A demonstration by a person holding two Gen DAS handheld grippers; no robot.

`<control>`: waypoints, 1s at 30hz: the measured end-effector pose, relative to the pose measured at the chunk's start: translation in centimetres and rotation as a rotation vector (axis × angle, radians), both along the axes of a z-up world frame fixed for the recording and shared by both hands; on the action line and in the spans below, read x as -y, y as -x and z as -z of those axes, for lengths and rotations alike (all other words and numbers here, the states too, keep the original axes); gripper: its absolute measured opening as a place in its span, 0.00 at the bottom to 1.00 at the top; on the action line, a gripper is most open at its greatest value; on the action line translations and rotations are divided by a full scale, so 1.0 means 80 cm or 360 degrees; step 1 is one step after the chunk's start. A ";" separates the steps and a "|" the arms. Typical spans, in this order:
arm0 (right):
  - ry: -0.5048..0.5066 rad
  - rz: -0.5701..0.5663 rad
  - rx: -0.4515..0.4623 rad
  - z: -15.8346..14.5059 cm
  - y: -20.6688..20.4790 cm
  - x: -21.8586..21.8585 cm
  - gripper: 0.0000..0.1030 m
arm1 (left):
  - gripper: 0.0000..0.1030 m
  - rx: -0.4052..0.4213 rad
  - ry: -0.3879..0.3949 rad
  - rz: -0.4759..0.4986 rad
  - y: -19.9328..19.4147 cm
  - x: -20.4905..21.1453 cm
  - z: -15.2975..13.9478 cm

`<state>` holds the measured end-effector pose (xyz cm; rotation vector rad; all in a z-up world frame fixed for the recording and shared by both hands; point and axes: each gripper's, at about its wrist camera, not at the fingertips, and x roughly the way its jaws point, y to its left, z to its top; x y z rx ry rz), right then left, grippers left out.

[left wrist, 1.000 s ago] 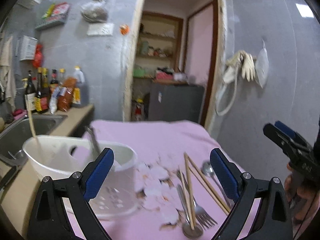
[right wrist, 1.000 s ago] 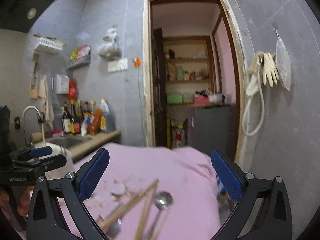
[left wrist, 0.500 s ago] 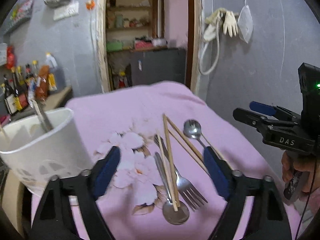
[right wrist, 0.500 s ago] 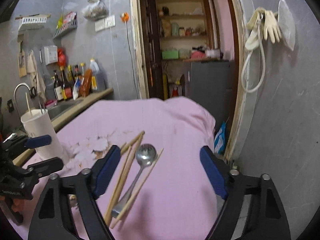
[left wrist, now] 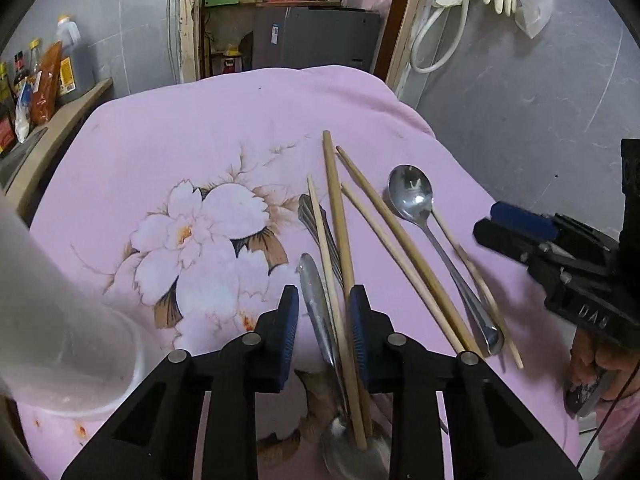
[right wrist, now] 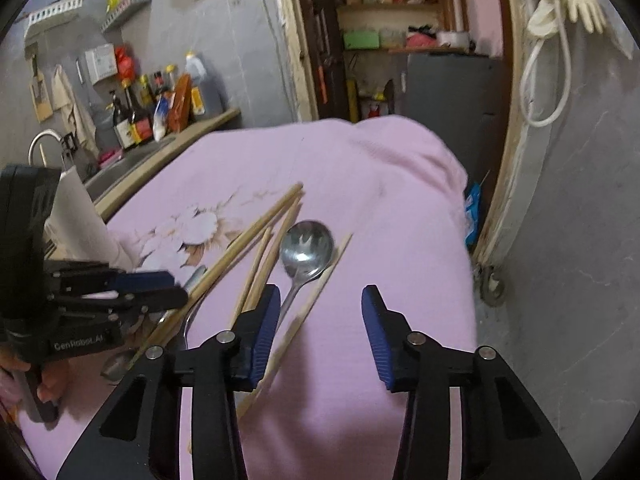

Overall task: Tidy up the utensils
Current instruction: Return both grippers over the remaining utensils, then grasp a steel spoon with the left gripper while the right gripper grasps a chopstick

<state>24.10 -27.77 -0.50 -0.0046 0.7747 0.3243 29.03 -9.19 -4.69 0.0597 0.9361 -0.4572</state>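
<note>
Two hand-held grippers are closing: my left hand-held gripper (left wrist: 323, 320) is narrowing around a spoon handle (left wrist: 316, 304) and chopstick (left wrist: 340, 248) running lengthwise between its jaws (not yet clamped); my right hand-held gripper (right wrist: 320, 332), jaws apart, is hovering beside the other spoon (right wrist: 306, 254).

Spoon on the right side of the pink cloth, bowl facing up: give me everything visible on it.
The spoon looks like polished steel, with an oval bowl facing up and reflecting light, and a slim handle widening at its rounded end. It lies flat on the pink cloth, bowl at the far end, handle running toward the camera. Its handle crosses one thin wooden chopstick, and another chopstick lies just to its left. Neither hand-held gripper touches it.
</note>
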 end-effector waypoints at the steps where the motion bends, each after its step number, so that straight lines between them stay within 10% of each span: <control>1: 0.0003 -0.0015 -0.0019 0.002 -0.002 -0.003 0.37 | 0.22 0.0001 -0.0013 0.0003 -0.001 0.000 -0.001; 16: 0.0129 -0.0052 -0.0125 0.013 -0.008 -0.013 0.11 | 0.02 -0.0171 0.0038 -0.0096 -0.010 -0.023 0.005; 30: 0.0136 -0.0027 -0.0145 0.011 0.013 0.002 0.07 | 0.10 -0.0259 0.0037 -0.0013 0.013 -0.020 -0.003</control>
